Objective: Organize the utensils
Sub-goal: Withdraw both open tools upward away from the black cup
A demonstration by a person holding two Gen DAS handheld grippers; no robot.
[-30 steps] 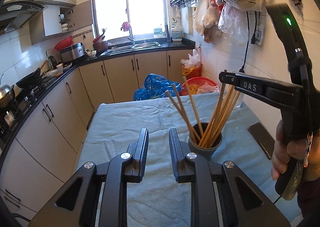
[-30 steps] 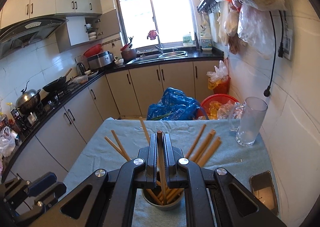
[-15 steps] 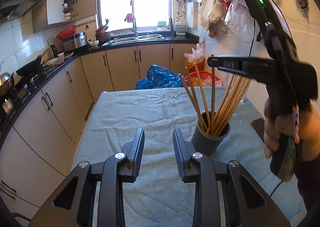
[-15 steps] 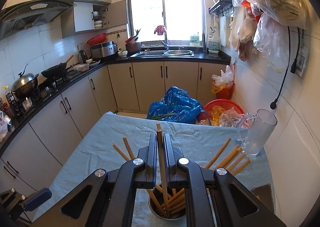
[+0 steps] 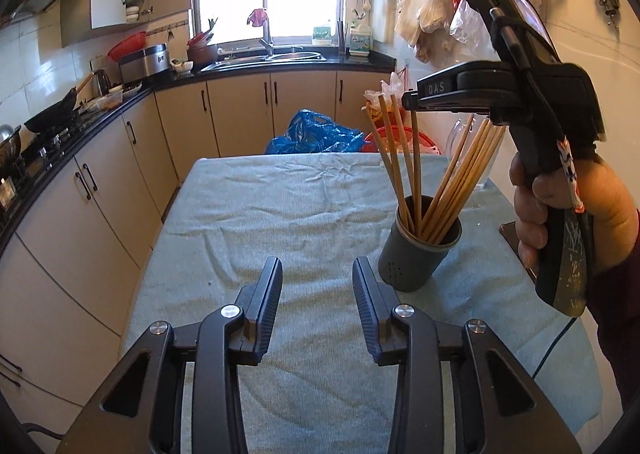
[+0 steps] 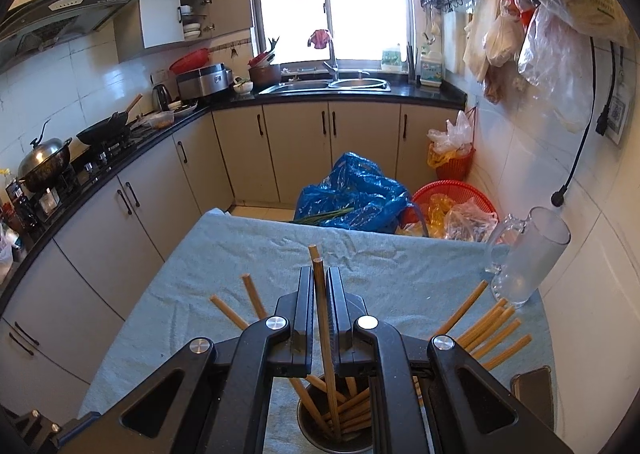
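Note:
A grey utensil cup [image 5: 418,254] stands on the towel-covered table [image 5: 280,214] and holds several wooden chopsticks [image 5: 460,174]. My right gripper [image 6: 319,286] is above the cup [image 6: 340,442], shut on one upright chopstick [image 6: 324,314] whose lower end is inside the cup. In the left wrist view this gripper [image 5: 408,100] pinches that chopstick [image 5: 416,158] near its top. My left gripper [image 5: 316,286] is open and empty, low over the towel, just left of the cup.
A glass mug [image 6: 528,254] stands at the table's far right by the wall. A dark phone-like slab [image 6: 534,390] lies at the right edge. Beyond the table are a blue bag [image 6: 352,194], a red basket [image 6: 452,198] and kitchen cabinets [image 6: 296,150].
The right gripper has kept its hold on the chopstick and lowered it, so its end is down in the cup. The left gripper has opened a little wider.

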